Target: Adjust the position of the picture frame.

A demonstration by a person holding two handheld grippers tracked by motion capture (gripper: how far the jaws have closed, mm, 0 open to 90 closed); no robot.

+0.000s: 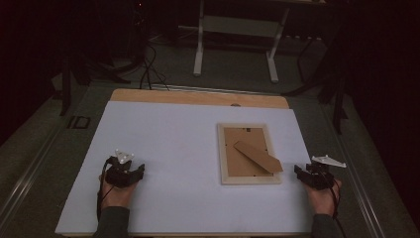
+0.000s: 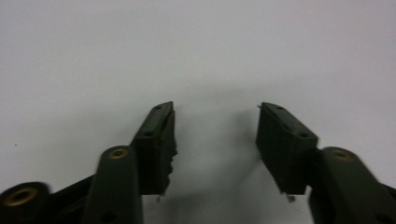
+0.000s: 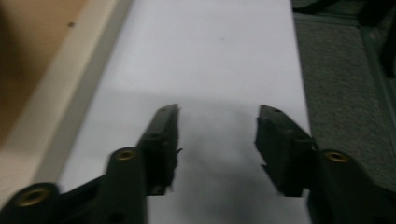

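High view shows my right gripper [image 1: 303,173] and left gripper [image 1: 125,167] both open, empty; I should approach the picture frame [image 1: 249,154] squarely.

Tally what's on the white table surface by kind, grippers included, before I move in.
Picture frame, lying back side up with its cardboard stand folded out: 1
Grippers, left gripper and right gripper, both with fingers apart and nothing between them: 2
Total: 3

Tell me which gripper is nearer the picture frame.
The right gripper, open beside the picture frame by its right edge; the left gripper sits far across the white sheet.
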